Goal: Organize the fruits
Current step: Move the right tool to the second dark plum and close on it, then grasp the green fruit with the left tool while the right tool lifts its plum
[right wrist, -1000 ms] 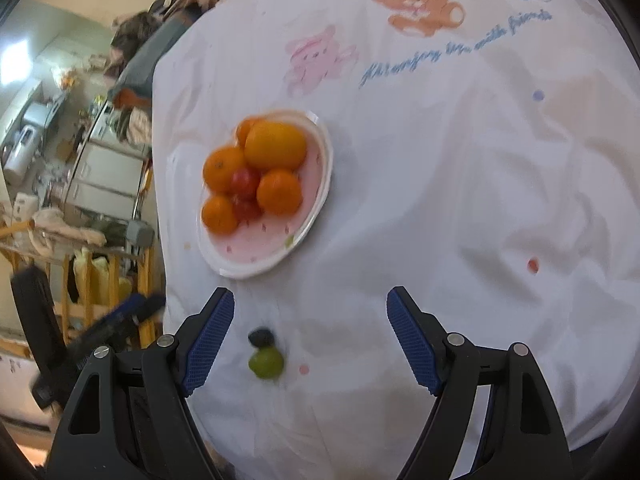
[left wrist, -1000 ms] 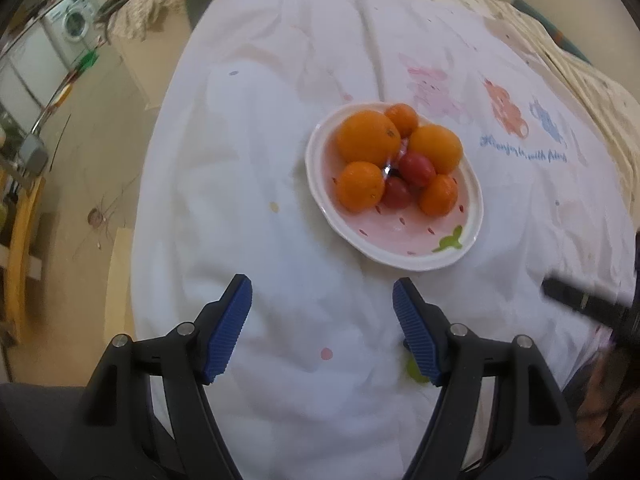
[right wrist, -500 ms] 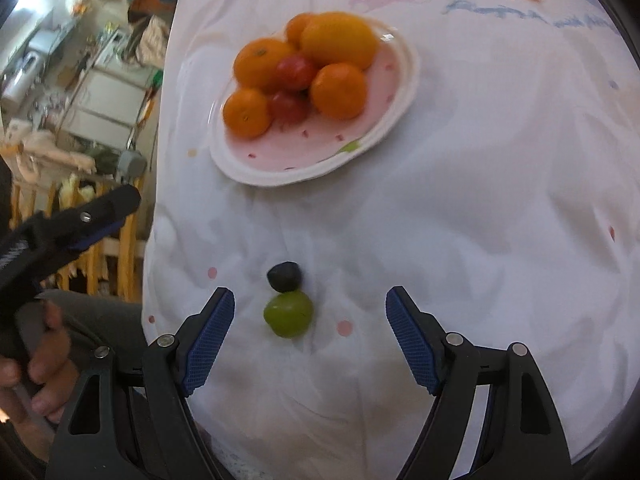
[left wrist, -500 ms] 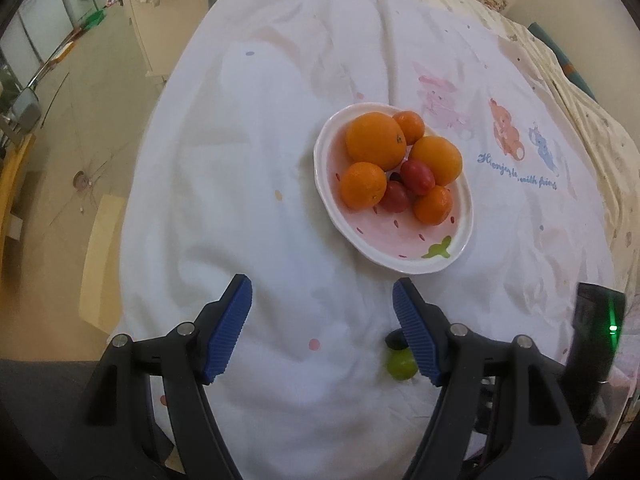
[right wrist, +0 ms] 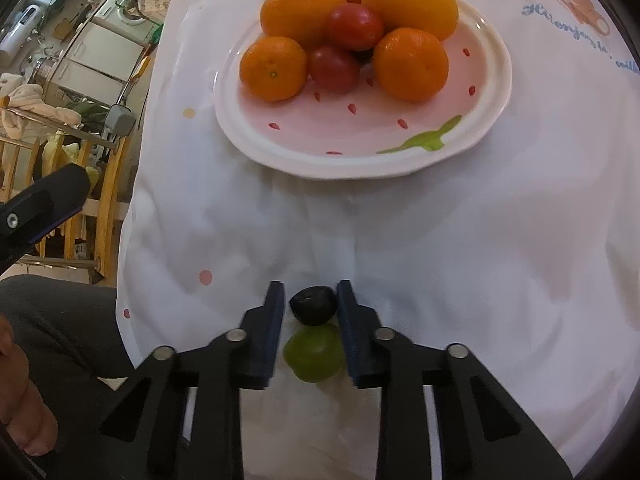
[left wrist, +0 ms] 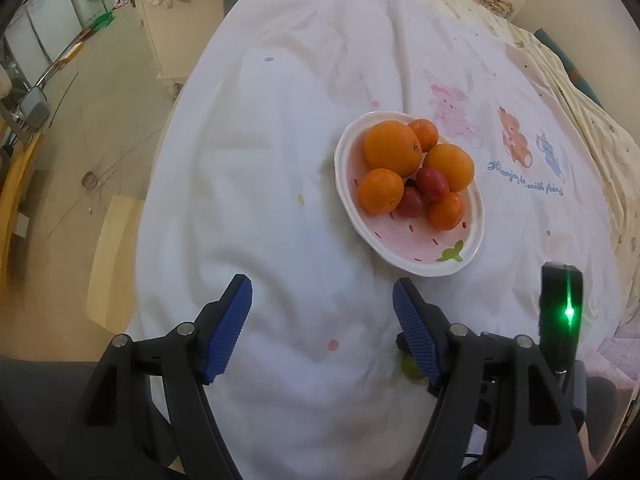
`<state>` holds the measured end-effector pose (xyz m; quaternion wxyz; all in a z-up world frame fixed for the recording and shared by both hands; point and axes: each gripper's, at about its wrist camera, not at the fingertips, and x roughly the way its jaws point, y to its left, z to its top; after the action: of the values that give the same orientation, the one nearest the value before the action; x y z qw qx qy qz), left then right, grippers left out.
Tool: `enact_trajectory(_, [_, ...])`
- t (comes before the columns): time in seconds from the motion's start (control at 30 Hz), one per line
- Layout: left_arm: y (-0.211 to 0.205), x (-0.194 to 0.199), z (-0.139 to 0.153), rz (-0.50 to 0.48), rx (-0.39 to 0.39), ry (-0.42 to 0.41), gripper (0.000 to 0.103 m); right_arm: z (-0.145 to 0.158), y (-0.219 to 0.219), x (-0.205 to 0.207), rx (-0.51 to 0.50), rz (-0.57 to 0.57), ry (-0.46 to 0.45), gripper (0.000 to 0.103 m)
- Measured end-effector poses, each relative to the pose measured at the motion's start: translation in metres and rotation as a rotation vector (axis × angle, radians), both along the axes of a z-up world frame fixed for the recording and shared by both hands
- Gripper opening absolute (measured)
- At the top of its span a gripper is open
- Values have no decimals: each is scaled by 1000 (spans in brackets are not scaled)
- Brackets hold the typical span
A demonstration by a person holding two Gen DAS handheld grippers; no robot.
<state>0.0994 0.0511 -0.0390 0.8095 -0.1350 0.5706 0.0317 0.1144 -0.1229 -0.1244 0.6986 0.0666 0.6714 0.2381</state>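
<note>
surface: white sheet (right wrist: 500, 240) with pastel dots and cartoon animal print, wrinkled | on it: pink strawberry-pattern plate (right wrist: 492, 120) of fruit | near edge: dark grape (right wrist: 313, 305) touching green grape (right wrist: 314, 354) | plate and grapes apart

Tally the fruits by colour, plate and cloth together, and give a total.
Orange, on the plate: 5
Red, on the plate: 2
Dark, on the cloth between the right tongs' pads: 1
Green, on the cloth just behind the dark one: 1
Total: 9
</note>
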Motion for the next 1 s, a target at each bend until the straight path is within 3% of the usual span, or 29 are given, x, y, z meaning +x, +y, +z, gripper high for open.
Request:
enact_trajectory(0.4, [-24, -2, -14, -80, 21, 49, 70, 55, -77, 1, 104, -95, -85, 25])
enact_trajectory(0.6, [-71, -5, -28, -281, 74, 90, 70, 61, -118, 1, 135, -196, -112, 25])
enact_trajectory(0.77, [-109, -15, -49, -458, 109, 148, 70, 56, -120, 3, 169, -262, -109, 25])
enact_trajectory(1.0, [-138, -16, -66, -555, 118, 181, 67, 55, -125, 8, 195, -293, -109, 25])
